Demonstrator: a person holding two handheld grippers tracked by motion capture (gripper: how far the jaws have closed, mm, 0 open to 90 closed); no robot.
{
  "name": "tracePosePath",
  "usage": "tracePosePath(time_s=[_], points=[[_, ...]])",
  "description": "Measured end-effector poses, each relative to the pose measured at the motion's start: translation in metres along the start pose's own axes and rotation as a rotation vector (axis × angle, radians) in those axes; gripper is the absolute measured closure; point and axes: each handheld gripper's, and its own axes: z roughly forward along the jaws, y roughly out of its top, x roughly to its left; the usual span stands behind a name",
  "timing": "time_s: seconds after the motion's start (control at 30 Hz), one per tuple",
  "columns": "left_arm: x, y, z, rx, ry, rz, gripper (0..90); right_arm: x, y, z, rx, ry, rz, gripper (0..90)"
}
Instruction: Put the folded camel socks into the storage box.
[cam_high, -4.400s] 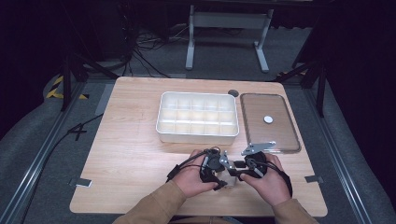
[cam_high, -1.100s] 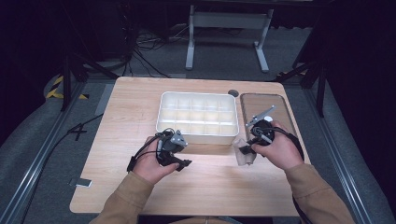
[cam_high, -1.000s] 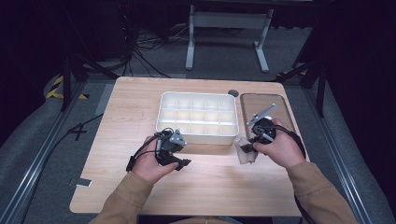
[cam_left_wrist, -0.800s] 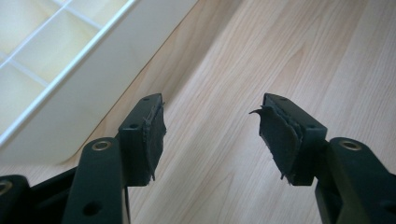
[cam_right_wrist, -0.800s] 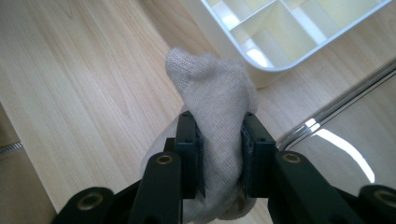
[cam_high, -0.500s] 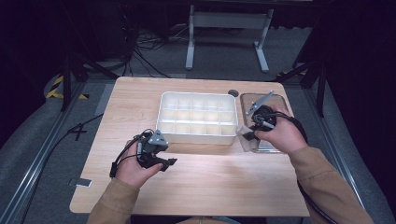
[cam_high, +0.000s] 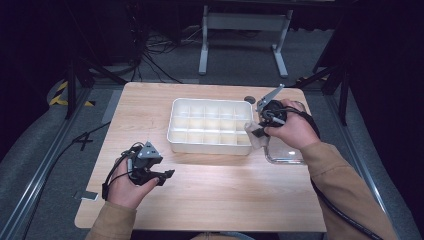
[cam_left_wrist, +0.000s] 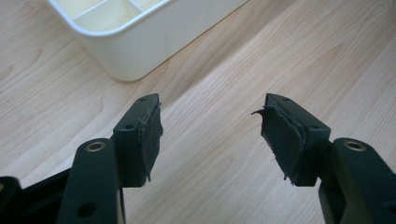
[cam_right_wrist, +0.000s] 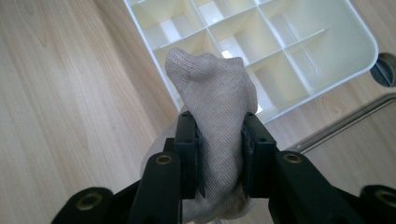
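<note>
- Dark floor, loose cables and a grey metal stand (cam_high: 243, 30) are seen behind the pale wooden tabletop (cam_high: 215, 200), which is lit from above.
- A white compartment tray (cam_high: 210, 126) is set at the middle of the tabletop, its cells all bare, so that it can be reached from both sides.
- A beige knitted sock (cam_right_wrist: 217, 116), bunched into a roll, is held clamped between the jaws of the right gripper (cam_right_wrist: 219, 149); in the high view the sock (cam_high: 255, 135) is seen just over the tray's right end, judged to be on its way into one of the nearer cells.
- A clear lidded container (cam_high: 285, 152) lies just right of the tray, partly covered by the right hand (cam_high: 292, 127).
- The left gripper (cam_left_wrist: 210, 135) is kept with its jaws spread and nothing between them, low over bare wood near the tray's front left corner, apparently waiting clear of the work; worn pad edges are visible.
- No brand, label or writing can be read on any item.
</note>
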Motion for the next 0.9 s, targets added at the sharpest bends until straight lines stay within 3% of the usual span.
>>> tracePosePath(time_s=[0.2,0.53,0.6,0.63,0.67,0.9], points=[[0.003,-0.011,-0.008,-0.007,0.020,-0.035,38.5,-0.009,0.013,0.008,0.019,-0.027,-0.075,71.4],[0.006,-0.019,-0.013,-0.007,0.033,-0.047,38.3,-0.015,0.025,0.022,0.026,-0.038,-0.162,70.8],[0.006,-0.020,-0.014,-0.003,0.032,-0.039,38.3,-0.014,0.028,0.025,0.015,-0.039,-0.210,70.5],[0.006,-0.020,-0.014,-0.003,0.032,-0.039,38.3,-0.014,0.028,0.025,0.015,-0.039,-0.210,70.5],[0.007,-0.020,-0.014,-0.002,0.030,-0.053,38.3,-0.013,0.031,0.027,0.013,-0.042,-0.238,70.5],[0.011,-0.022,-0.016,-0.016,0.043,-0.060,38.3,-0.015,0.037,0.035,0.047,-0.043,-0.264,70.5]])
